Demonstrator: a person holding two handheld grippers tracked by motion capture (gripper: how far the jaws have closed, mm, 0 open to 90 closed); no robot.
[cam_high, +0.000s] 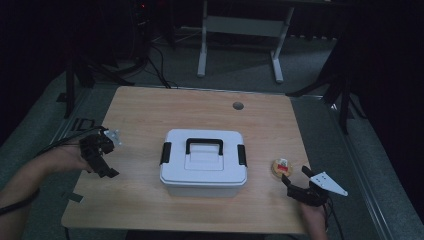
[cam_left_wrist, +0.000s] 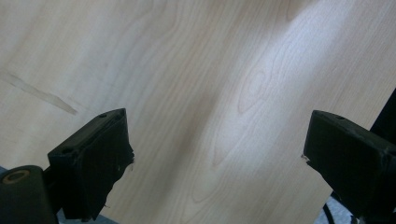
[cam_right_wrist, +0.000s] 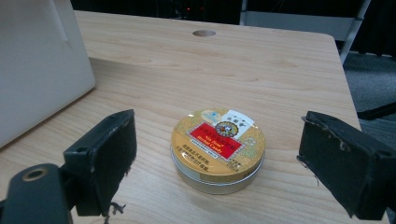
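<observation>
Low in the frame, the right gripper (cam_right_wrist: 217, 154) spreads around the tin (cam_right_wrist: 217, 149), apparently untouched; left gripper (cam_left_wrist: 215, 154) gapes over bare table (cam_left_wrist: 187, 70).

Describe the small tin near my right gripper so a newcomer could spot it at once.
Start at the white storage box with black handle in the middle of the wooden table. Look just right of it, ahead of the right gripper: the tin is round, flat and gold-lidded with a red label, the only colourful item there.
</observation>
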